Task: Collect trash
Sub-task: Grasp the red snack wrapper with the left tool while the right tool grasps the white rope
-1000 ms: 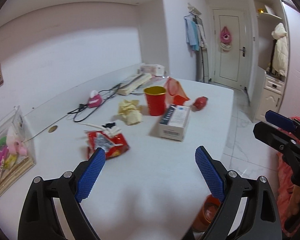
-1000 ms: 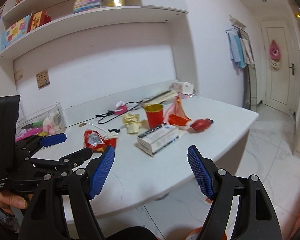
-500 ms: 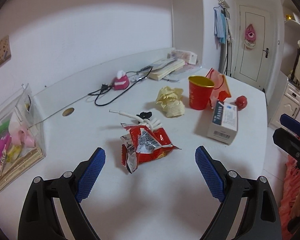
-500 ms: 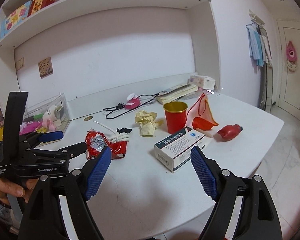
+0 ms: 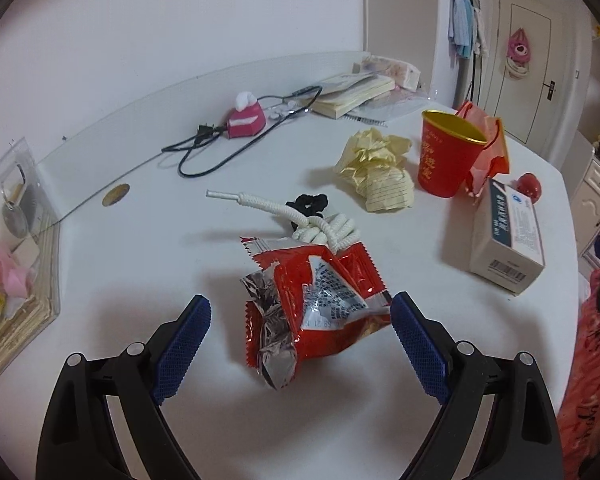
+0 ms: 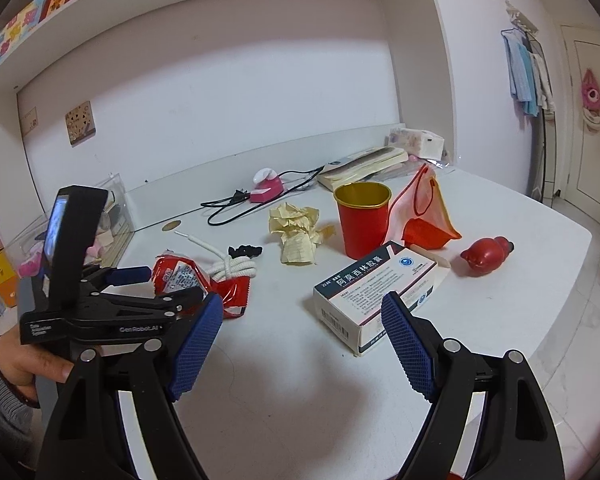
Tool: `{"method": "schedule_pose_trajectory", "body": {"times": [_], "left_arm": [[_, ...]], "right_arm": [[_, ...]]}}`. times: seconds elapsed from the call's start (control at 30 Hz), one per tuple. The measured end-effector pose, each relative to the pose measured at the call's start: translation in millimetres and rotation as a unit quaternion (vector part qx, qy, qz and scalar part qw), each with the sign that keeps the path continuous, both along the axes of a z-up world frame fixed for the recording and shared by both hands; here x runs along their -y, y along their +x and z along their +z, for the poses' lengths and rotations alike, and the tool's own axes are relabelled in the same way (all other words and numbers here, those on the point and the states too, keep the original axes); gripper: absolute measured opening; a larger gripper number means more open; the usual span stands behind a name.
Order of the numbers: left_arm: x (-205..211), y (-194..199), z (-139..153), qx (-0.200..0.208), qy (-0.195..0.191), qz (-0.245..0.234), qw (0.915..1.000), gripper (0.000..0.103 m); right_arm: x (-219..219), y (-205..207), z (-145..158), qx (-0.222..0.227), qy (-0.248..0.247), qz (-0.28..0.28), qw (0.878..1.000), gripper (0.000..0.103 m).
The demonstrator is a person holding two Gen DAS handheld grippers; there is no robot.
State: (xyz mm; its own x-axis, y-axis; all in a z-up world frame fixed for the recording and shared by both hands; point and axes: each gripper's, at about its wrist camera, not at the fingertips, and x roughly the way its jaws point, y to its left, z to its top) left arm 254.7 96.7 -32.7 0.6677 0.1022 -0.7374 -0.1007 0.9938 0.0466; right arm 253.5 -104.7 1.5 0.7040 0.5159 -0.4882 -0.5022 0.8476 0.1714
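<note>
A crumpled red snack wrapper (image 5: pixel 312 300) lies on the white table, right between the blue pads of my open left gripper (image 5: pixel 300 328). It also shows in the right wrist view (image 6: pixel 196 280), where the left gripper (image 6: pixel 148 280) reaches around it. A white coiled cord (image 5: pixel 324 228), crumpled yellow paper (image 5: pixel 376 172), a red cup (image 5: pixel 444 156), a red-and-clear bag (image 5: pixel 488 148), a white medicine box (image 5: pixel 508 236) and a small red bottle (image 6: pixel 488 256) lie beyond. My right gripper (image 6: pixel 304 332) is open and empty, just in front of the medicine box (image 6: pixel 376 296).
A pink tape dispenser (image 5: pixel 246 120) with a black cable (image 5: pixel 204 152), books (image 5: pixel 352 96) and a tissue pack (image 6: pixel 420 140) sit along the back wall. A clear organizer (image 5: pixel 12 264) stands at the left. The table edge (image 6: pixel 560 312) drops off at the right.
My left gripper has moved forward and down until the snack wrapper sits between its pads. My right gripper has come closer to the medicine box. Both stay open.
</note>
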Motion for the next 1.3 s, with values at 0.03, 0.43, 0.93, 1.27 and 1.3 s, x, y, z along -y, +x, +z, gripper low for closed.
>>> {"method": "schedule_pose_trajectory", "body": {"times": [0.03,0.43,0.93,1.27,1.3], "left_arm": [[-3,3,-3,-0.002,-0.006,-0.001,1.0000,0.090],[-17,7,-13,-0.010,-0.032,0.001,0.9994,0.082],[-3,-19,-4,-0.008,-0.037,-0.043,0.9983,0.029],[-24,-31,8,0.005,-0.038,-0.028,0.9989,0.028],[-28,-32,9,0.006,-0.040,-0.027,0.9988,0.028]], "right_arm": [[0,2,-1,-0.001,0.000,0.000,1.000,0.081],[-15,14,-6,-0.004,0.001,0.018,1.000,0.081],[-12,20,-16,-0.016,-0.009,-0.003,1.000,0.081],[-55,26,-5,-0.005,-0.014,0.057,0.998,0.081],[-62,29,-5,-0.008,-0.015,0.064,0.998,0.081]]}}
